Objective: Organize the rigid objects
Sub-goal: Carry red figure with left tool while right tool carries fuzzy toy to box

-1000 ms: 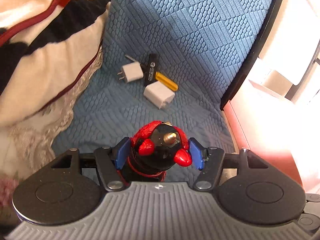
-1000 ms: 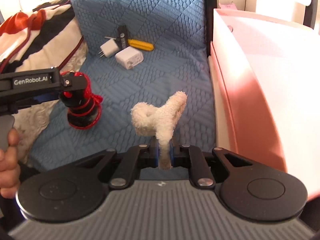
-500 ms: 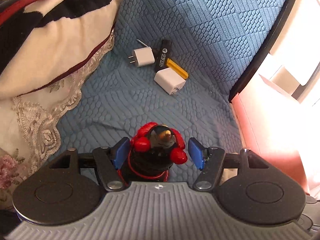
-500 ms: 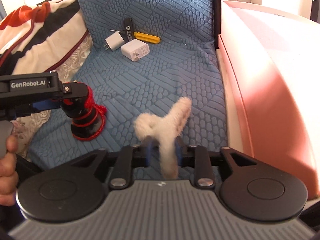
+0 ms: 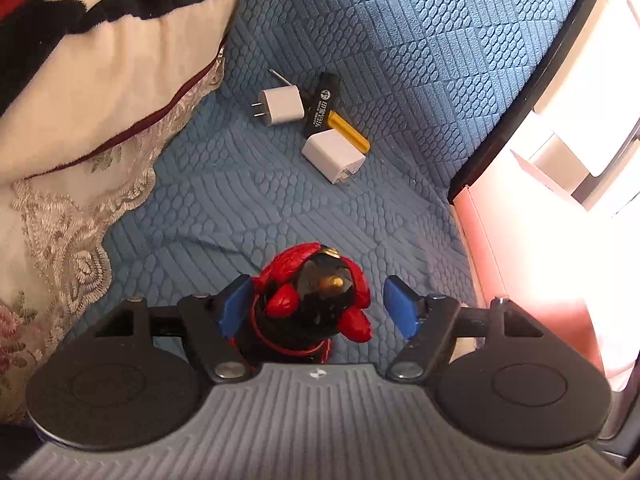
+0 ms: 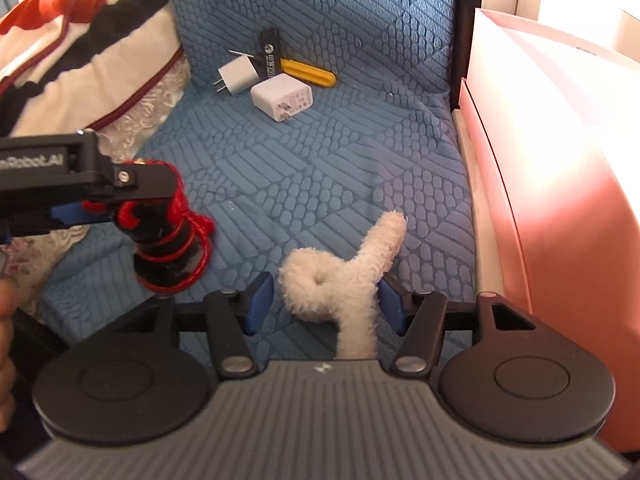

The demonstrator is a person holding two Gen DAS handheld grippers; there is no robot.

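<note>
Both grippers tilt steeply down toward the blue quilted cushion (image 6: pixel 320 168). The left gripper (image 5: pixel 320 308) hangs over a black ornament wound with red cord (image 5: pixel 316 304); its jaws have just been opening, and the ornament stands between them on the cushion, the right pad clearly apart from it, the left pad close beside it, whether touching cannot be told. In the right wrist view this gripper reaches in from the left edge, level with the ornament's top, and part of a hand (image 6: pixel 6 344) shows at that edge.

The right gripper (image 6: pixel 324 304) straddles a white fluffy Y-shaped object (image 6: pixel 344 280). Its jaws have just been opening and stand released, with a gap on the left side, while the right pad sits close against the fluff. The object lies on the cushion.

Farther back lie two white chargers (image 5: pixel 282 105) (image 5: pixel 334 156), touching a black and yellow tool (image 5: pixel 332 116). A patterned blanket (image 5: pixel 80 80) lies to the left, a pink box (image 6: pixel 560 200) to the right.
</note>
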